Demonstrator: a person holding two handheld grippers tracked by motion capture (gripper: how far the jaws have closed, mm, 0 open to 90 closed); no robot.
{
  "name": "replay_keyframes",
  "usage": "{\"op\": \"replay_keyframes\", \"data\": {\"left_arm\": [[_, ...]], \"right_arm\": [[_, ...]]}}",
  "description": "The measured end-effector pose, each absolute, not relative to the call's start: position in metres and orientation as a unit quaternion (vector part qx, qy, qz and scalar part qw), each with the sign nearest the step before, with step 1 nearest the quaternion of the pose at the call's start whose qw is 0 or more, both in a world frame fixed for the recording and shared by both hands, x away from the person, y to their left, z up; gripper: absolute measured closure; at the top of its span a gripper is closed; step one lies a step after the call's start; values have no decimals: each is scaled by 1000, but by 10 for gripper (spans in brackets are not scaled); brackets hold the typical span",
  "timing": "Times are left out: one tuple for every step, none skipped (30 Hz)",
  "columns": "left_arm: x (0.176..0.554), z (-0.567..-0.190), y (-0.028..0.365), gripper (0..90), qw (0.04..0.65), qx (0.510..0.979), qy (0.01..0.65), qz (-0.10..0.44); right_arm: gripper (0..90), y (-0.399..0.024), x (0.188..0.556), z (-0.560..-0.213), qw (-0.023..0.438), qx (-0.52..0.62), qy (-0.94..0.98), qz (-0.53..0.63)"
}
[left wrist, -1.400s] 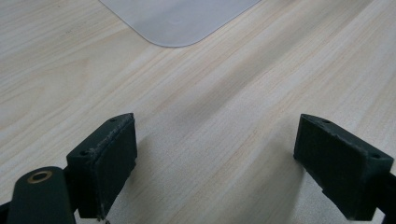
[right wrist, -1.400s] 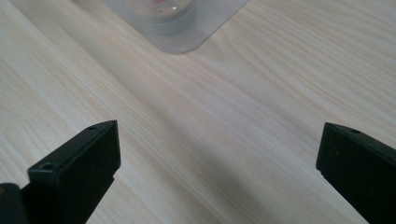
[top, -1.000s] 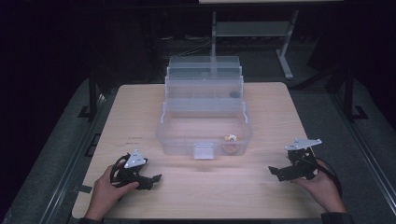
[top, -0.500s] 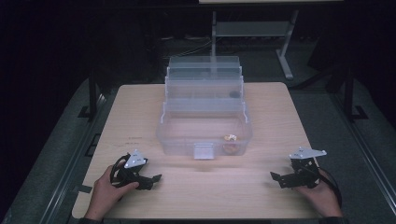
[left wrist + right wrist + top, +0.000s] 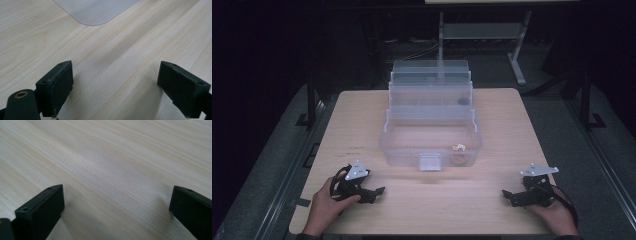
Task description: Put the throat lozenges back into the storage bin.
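Nearest the person, the right tongs had been drawn back and lowered to the near right edge of the bench, while the left tongs were kept at the near left. Both pairs were held wide apart and empty, so it was judged that no grasp was started yet. Farther in, at the middle of the bench, the clear tiered box was placed, well apart from both. A small brown piece was seen inside its front tray. Nothing was found in the way.
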State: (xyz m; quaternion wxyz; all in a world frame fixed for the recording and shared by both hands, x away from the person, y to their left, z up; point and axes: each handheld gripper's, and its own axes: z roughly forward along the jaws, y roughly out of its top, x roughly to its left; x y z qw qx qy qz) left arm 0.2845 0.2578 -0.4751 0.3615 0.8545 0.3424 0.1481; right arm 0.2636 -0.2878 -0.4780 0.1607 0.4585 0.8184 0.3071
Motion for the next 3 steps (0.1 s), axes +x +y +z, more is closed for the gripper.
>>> {"op": "replay_keyframes", "data": {"left_arm": [[285,-475,258,123,361,854,342,148],[285,-475,258,123,362,854,342,148],[285,-475,258,123,362,854,342,148]], "right_arm": [[0,-288,263,-479,160,459,816,311],[0,-289,263,-479,159,459,816,313],[0,-289,263,-480,162,457,816,315]]}}
